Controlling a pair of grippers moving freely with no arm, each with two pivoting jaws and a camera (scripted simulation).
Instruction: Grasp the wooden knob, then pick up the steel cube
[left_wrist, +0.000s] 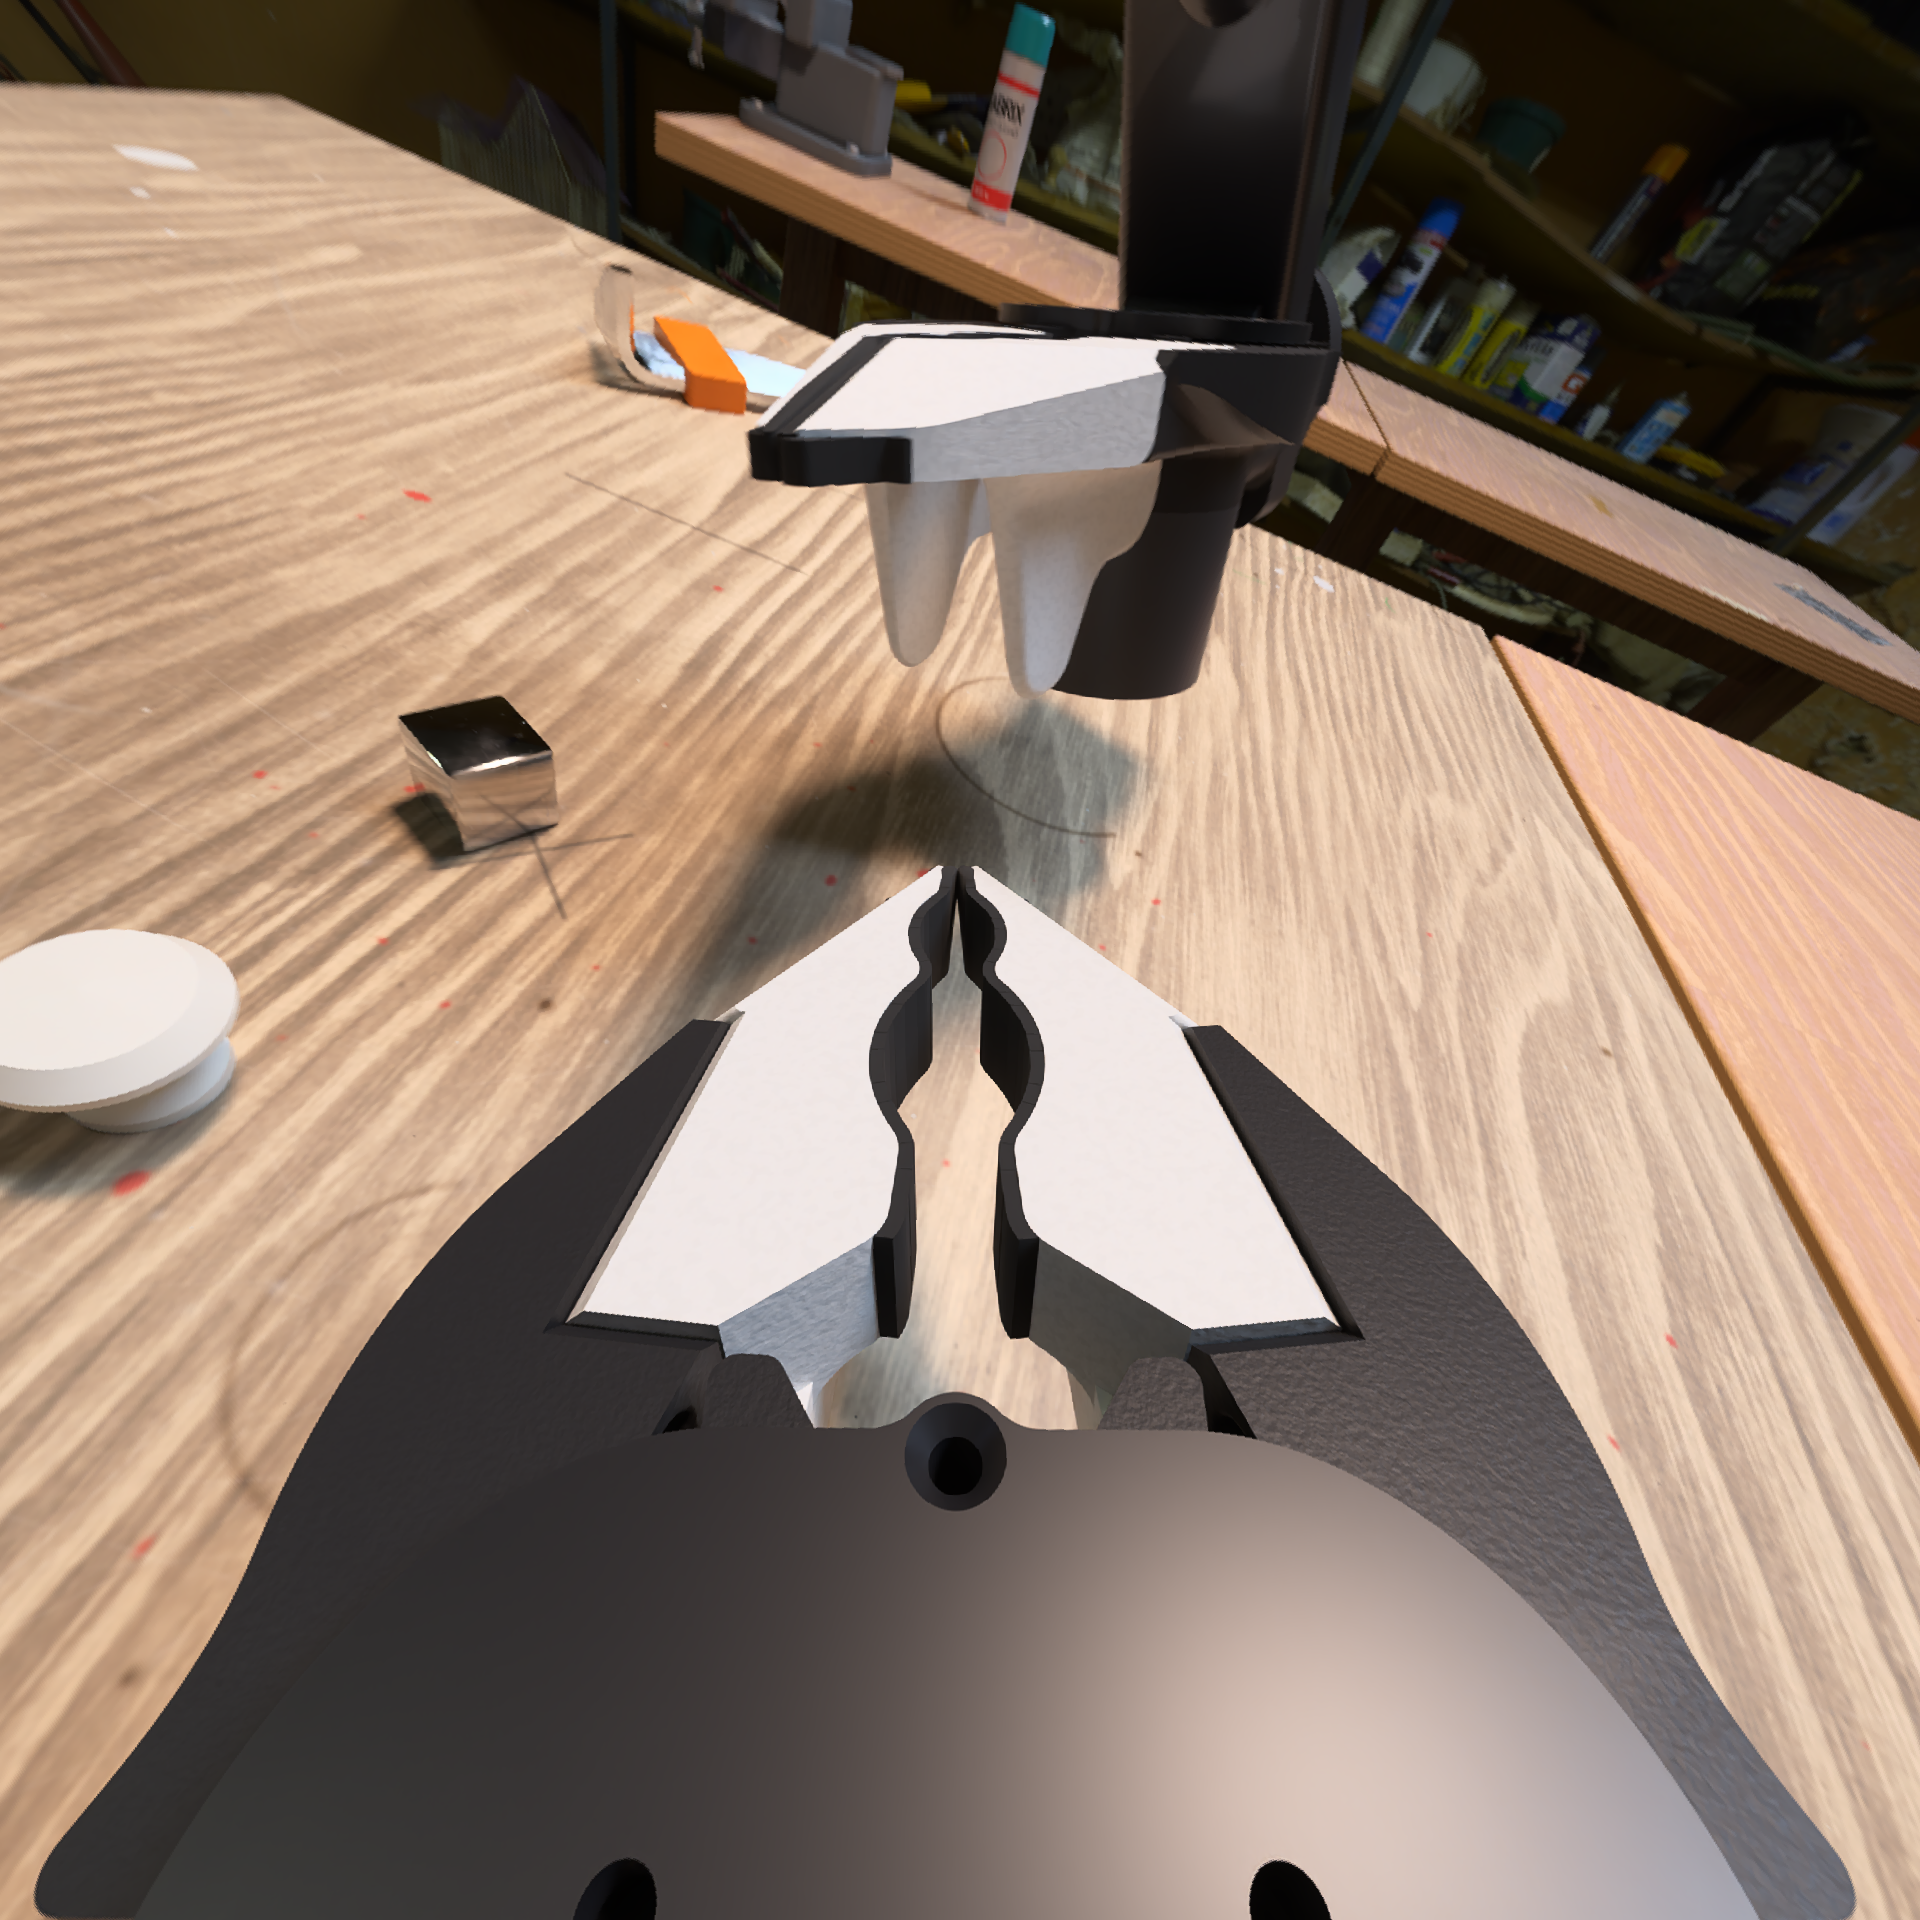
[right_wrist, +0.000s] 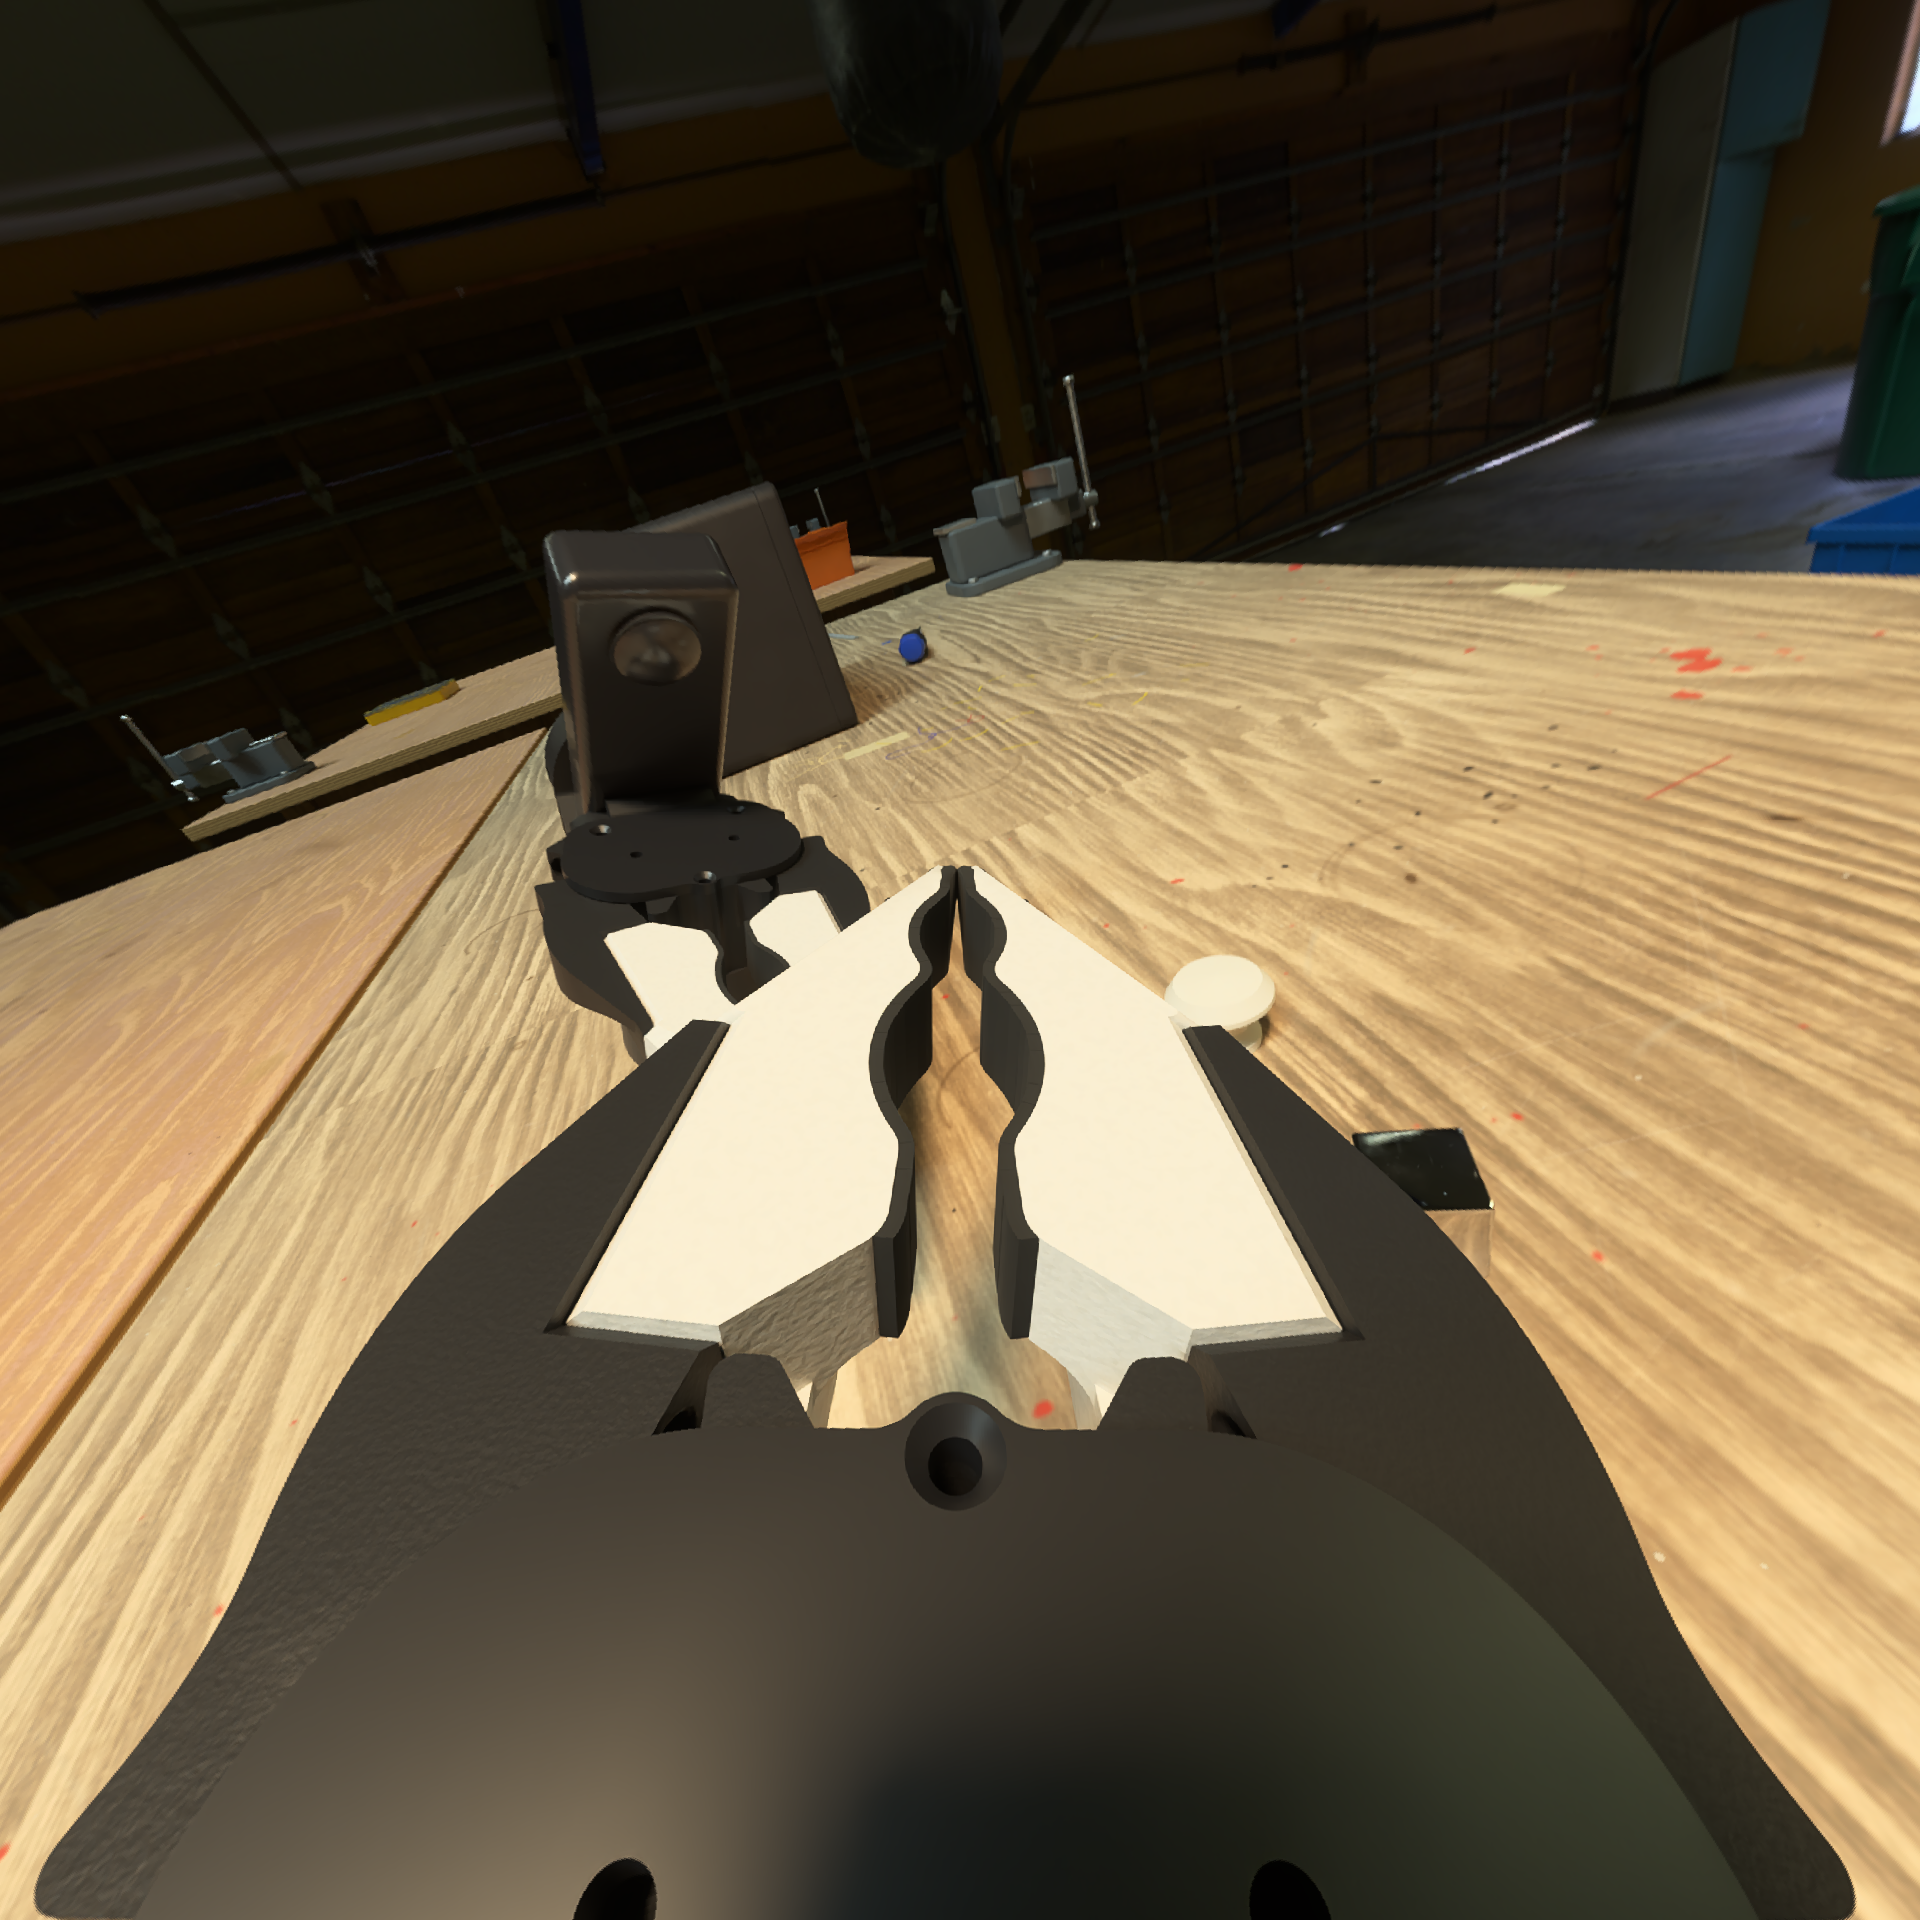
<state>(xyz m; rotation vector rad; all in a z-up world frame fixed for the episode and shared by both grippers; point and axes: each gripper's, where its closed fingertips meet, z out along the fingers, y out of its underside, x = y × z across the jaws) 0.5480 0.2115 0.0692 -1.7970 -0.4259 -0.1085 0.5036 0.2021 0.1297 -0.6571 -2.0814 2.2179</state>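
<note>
Mirror-glossy steel cube (left_wrist: 480, 767); matt, grainy wooden table (left_wrist: 312, 416).

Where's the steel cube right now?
The steel cube sits on the wooden table, at the left of the left wrist view, just beyond the pale knob. Neither gripper touches it; the right wrist view shows it beside the right gripper.

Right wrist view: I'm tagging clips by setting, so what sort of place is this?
Most likely a workshop or garage: a bench vise on a plywood workbench, and spray cans on cluttered shelves in the left wrist view.
</note>
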